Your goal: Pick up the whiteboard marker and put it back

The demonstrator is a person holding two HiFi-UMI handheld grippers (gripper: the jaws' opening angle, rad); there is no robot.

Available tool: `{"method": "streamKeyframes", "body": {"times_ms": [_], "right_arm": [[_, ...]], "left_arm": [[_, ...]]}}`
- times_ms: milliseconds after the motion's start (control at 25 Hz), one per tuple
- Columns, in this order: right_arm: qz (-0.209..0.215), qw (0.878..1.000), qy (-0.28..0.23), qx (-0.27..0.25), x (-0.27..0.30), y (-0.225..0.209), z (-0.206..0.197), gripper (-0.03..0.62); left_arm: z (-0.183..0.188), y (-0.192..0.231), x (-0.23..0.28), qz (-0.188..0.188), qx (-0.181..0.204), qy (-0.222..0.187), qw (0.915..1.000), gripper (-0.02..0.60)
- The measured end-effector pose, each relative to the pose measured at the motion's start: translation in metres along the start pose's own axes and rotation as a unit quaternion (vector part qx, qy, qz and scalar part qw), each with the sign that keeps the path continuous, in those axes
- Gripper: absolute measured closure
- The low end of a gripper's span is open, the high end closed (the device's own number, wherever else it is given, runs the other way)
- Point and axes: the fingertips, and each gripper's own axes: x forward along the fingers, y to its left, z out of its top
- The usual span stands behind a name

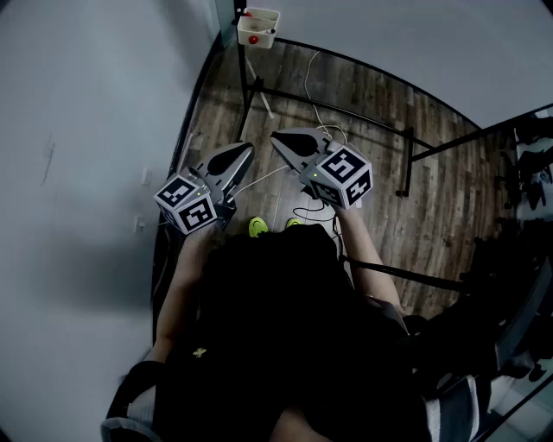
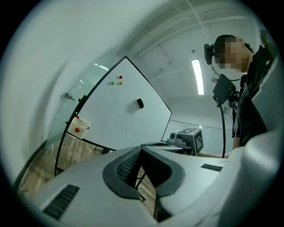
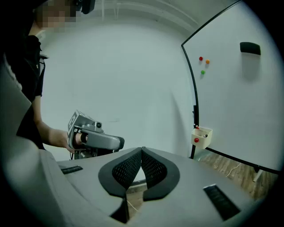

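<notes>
A small white box [image 1: 258,26] hangs at the lower corner of the whiteboard [image 3: 239,111], with a red dot on its front and small red-tipped items inside. I cannot make out a marker as such. In the left gripper view the box [image 2: 78,126] is far off at the left; in the right gripper view the box [image 3: 200,136] is ahead to the right. My left gripper [image 1: 244,148] and right gripper [image 1: 278,138] are held side by side at waist height, well short of the board. Both are shut, with nothing between the jaws.
A black eraser [image 3: 250,48] and coloured magnets [image 3: 203,62] stick to the board. The board's black stand legs [image 1: 406,164] and a white cable [image 1: 320,116] lie on the wooden floor. A wall [image 1: 78,129] is close at the left, dark chairs [image 1: 518,173] at the right.
</notes>
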Motion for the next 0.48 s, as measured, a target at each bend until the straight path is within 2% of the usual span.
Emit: {"method": "streamKeyframes", "body": {"times_ms": [280,480], "right_arm": [[-0.016,1.000,-0.009,0.018,0.001,-0.002,0.000,0.600],[-0.027,1.000,-0.002,0.009,0.005,-0.001,0.000,0.600]], "left_arm": [[0.002,-0.002,-0.004,-0.005,0.002,0.001,1.0000,0.580],[-0.001,0.001,-0.012,-0.004,-0.001,0.003,1.0000,0.580]]}}
